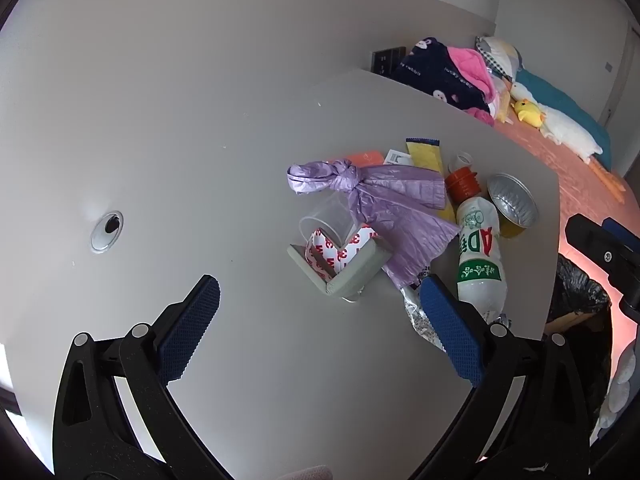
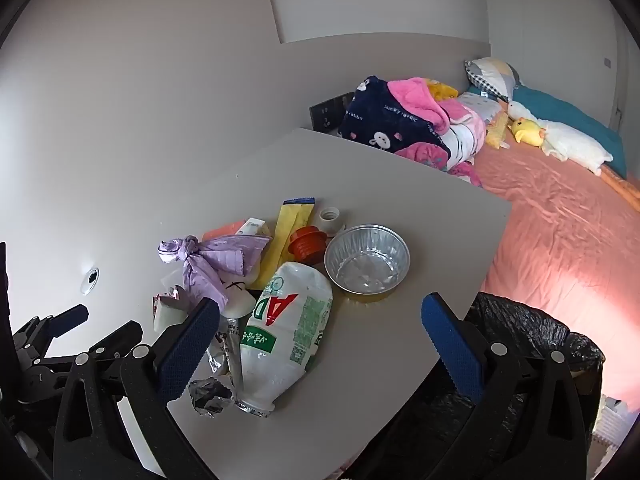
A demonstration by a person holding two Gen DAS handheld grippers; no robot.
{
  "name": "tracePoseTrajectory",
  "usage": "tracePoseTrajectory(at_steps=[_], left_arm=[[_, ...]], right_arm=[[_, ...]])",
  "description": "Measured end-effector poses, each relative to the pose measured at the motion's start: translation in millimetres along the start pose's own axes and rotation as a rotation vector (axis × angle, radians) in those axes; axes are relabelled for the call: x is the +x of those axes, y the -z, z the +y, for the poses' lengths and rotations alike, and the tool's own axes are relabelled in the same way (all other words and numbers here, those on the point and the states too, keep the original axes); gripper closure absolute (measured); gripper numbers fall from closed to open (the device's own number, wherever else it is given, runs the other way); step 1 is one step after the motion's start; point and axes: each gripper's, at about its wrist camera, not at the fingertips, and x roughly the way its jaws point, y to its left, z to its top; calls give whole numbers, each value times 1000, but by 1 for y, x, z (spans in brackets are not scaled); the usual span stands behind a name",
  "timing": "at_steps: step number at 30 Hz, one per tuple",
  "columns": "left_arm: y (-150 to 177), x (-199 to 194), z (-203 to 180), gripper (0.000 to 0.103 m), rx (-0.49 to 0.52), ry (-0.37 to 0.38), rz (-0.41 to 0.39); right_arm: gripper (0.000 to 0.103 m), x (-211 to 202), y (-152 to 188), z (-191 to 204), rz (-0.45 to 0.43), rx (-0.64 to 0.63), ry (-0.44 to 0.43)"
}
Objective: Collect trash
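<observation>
Two open grippers hovered over a littered grey table [image 1: 168,152] with nothing collected into either one. On the left, the left gripper [image 1: 316,328] stood with its blue pads spread wide and empty, tilted down toward a grey foam corner piece [image 1: 354,270] wrapped in printed tape, with a clear plastic cup [image 1: 330,218] just behind it. A knotted lilac bag [image 1: 384,200] lay across the middle of the pile, touching a white plastic bottle [image 2: 286,332] with an orange cap, which lay on its side. Beside that sat a foil bowl [image 2: 368,258]. The right gripper [image 2: 318,350], equally wide and empty, framed the bottle. Farther right, a black-lined bin [image 2: 532,332] waited at the table's edge. Judging by this, the first pick was still ahead; closing on the bottle and carrying it rightward to the bin looked the likely call.
</observation>
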Motion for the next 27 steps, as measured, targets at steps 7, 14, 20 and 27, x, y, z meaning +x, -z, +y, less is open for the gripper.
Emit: tracePoseTrajectory(at_steps=[7,14,20,27], left_arm=[[-1,2,2,6,10,-14,-17],[0,-4,4,6,-8,-17,-17],[0,-5,3,6,-5,-11,-20],[0,-5,3,6,-7,-13,-23]], right_arm=[[3,-1,0,-1,-2,0,-8],[3,-3,1,-3,-4,9,-5],[3,-3,-1,0,-5,6,0],[3,-8,-3,-2,-16,15,2]])
